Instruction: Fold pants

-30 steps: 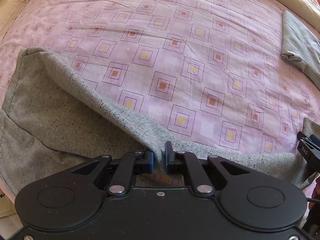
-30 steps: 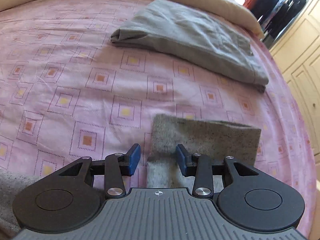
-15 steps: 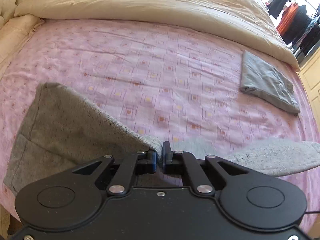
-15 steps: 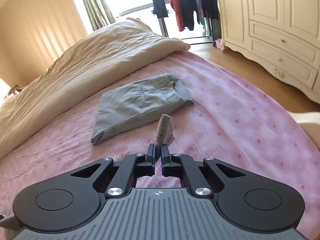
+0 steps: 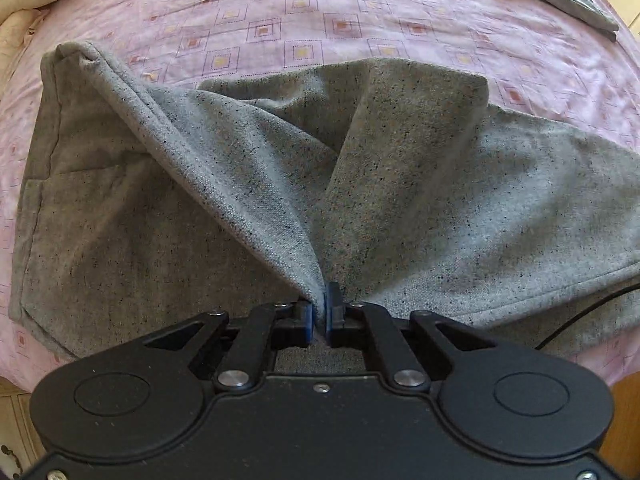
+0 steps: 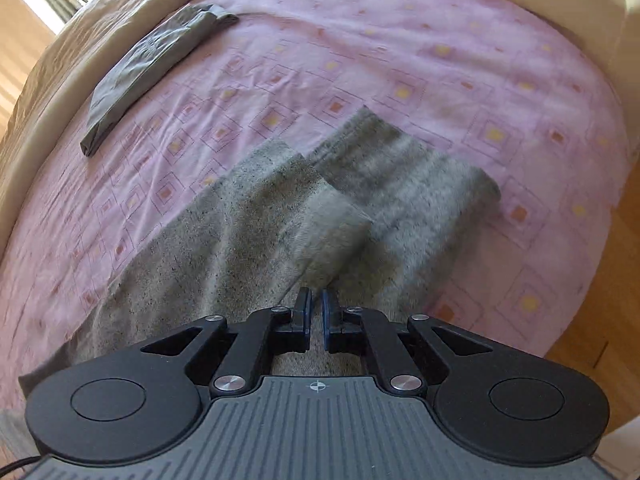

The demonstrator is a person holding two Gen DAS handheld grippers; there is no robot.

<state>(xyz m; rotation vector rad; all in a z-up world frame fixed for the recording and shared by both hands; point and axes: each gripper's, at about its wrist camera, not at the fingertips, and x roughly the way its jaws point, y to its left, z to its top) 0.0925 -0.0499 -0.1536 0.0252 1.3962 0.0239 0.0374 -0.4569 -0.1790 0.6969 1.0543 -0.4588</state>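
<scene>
A bed point(image 6: 500, 60) with a pink square-patterned sheet point(image 5: 360, 8), cream duvet point(image 6: 44, 80) and wooden floor point(image 6: 600, 320).

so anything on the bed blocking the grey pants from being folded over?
Nothing visible. Both grippers, left and right, pinch the grey pants; the folded garment lies apart on the pink sheet.

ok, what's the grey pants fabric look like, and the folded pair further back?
Grey pants: thick, soft, matte knit or fleece by the look, with a heathered weave and dark flecks. Folded pair: thinner, smoother woven cloth, probably cotton twill; flat crisp creases and a slight sheen. Fibre can't be confirmed.
</scene>
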